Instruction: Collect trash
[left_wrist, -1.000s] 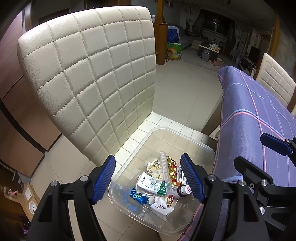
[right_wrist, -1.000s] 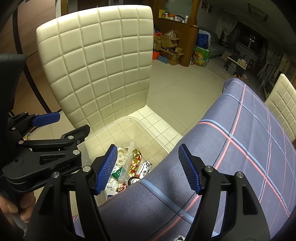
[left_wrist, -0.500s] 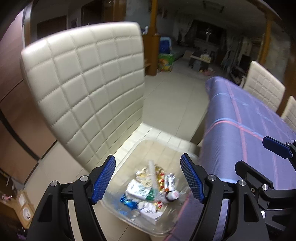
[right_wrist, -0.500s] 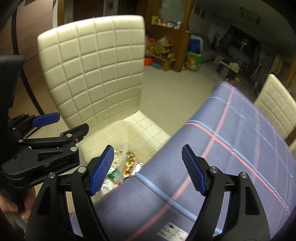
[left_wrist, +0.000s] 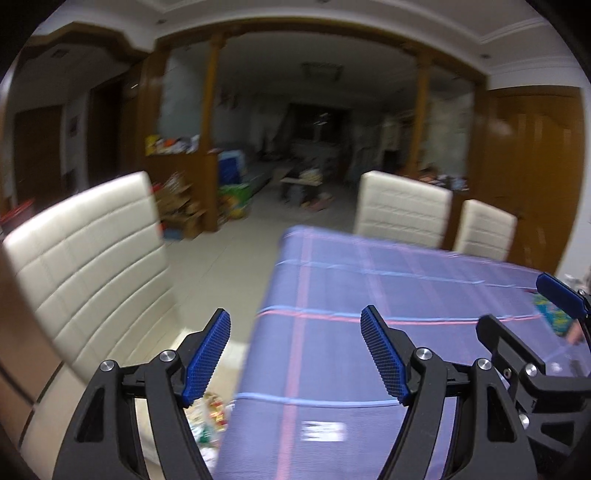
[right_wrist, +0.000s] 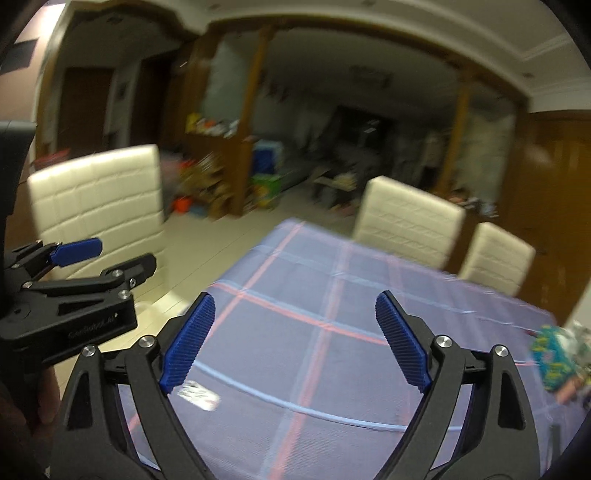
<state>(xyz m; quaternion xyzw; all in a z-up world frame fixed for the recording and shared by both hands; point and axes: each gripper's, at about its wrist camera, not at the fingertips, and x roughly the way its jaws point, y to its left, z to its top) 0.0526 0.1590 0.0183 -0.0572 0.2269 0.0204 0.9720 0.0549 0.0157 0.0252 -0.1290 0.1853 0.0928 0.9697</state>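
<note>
My left gripper (left_wrist: 295, 321) hangs over the near edge of a table with a purple checked cloth (left_wrist: 388, 280). Its jaws are opening and nothing is between them. Below it at the lower left, a few colourful wrappers (left_wrist: 212, 411) show in the floor bin, mostly hidden by the finger. My right gripper (right_wrist: 295, 299) is over the same cloth (right_wrist: 332, 332), its jaws also opening and empty. A green-blue wrapper (right_wrist: 552, 360) lies at the table's far right, and a white slip (right_wrist: 195, 395) lies near the front edge. All is motion-blurred.
A cream quilted chair (left_wrist: 92, 258) stands left of the table, over the bin. Two more cream chairs (left_wrist: 402, 210) (left_wrist: 484, 232) stand at the table's far side. A hand (right_wrist: 44, 406) holds the left gripper's handle. Tiled floor and a cluttered room lie beyond.
Both grippers have risen and tilted up from the bin to the table top. The bin has slid to the lower left edge of view. The right jaws stand wider.
</note>
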